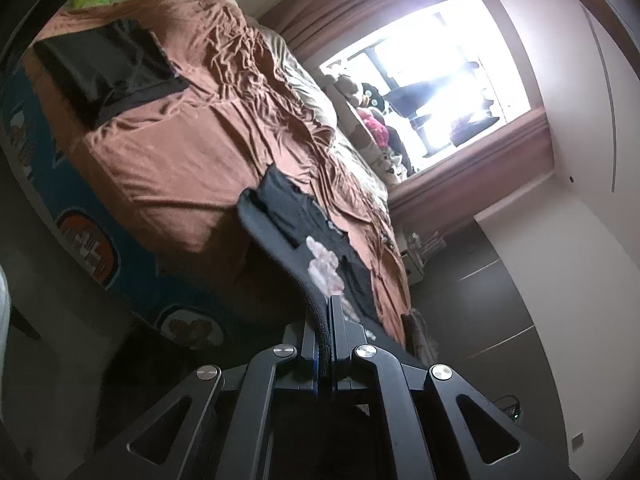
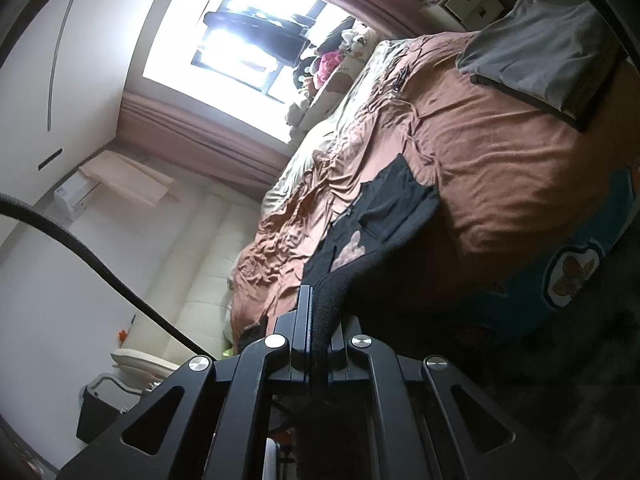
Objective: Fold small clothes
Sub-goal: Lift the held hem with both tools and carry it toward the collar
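**Both tools clamped on one black garment at the bed's edge**

The left tool [image 1: 329, 304] has its jaws pressed together on a thick black hem, the fabric pinched flat between them and running away from the tips. The right tool [image 2: 316, 300] is clenched the same way, with a band of black cloth caught between its jaws and trailing down behind them. What both grip is the black garment [image 1: 304, 216], a small top with a pale pinkish print [image 1: 326, 268] on it; most of it lies spread on the bed [image 1: 168, 160] near the edge, and the gripped hem lifts off the cover toward the tools.

The bed is covered by a rumpled brown sheet, with a blue printed side panel [image 1: 92, 248] showing below it. Well apart from the held piece, in the left wrist view, a dark folded piece [image 1: 108, 68] lies flat on the sheet. In the right wrist view a grey folded piece with a dark border [image 2: 536, 56] lies on the sheet, also well apart. Beyond the bed, soft toys [image 1: 368, 112] are heaped under a bright window [image 1: 432, 68] framed by pinkish curtains. A black cable [image 2: 80, 244] crosses the right wrist view
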`<state>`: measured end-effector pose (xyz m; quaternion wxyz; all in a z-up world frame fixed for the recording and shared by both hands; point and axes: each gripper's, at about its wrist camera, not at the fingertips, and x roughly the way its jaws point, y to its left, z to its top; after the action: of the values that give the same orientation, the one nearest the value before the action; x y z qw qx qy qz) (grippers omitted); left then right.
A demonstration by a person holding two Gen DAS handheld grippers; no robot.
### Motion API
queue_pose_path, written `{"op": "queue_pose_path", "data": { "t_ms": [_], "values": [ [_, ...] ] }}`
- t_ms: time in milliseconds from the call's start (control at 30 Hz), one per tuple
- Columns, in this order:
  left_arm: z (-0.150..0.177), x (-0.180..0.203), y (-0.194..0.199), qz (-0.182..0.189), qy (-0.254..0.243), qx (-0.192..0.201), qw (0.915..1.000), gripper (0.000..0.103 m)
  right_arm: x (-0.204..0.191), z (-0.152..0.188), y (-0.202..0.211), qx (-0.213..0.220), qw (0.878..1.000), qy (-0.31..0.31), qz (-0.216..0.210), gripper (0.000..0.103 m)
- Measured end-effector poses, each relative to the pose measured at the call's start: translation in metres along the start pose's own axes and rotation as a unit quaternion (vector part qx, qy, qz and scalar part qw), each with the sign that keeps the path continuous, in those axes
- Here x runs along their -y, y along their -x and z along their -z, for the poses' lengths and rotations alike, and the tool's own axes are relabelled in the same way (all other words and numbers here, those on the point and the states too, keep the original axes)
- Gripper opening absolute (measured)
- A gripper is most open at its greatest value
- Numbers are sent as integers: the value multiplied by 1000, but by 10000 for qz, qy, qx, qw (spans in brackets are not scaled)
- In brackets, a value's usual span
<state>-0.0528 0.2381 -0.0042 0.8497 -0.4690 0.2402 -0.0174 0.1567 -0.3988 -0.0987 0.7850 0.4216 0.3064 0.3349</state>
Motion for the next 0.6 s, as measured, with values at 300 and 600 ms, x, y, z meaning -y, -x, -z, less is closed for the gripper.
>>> {"op": "queue_pose_path", "data": {
  "t_ms": [300,600],
  "values": [
    [-51,17,-34,-20,-10,115,9999,3,-9,-41,-49,40,10000,68,-11,1],
    [-104,31,-88,-94,-68,113,9999,3,-11,-82,-114,36,9998,33,207,2]
  ]
}}
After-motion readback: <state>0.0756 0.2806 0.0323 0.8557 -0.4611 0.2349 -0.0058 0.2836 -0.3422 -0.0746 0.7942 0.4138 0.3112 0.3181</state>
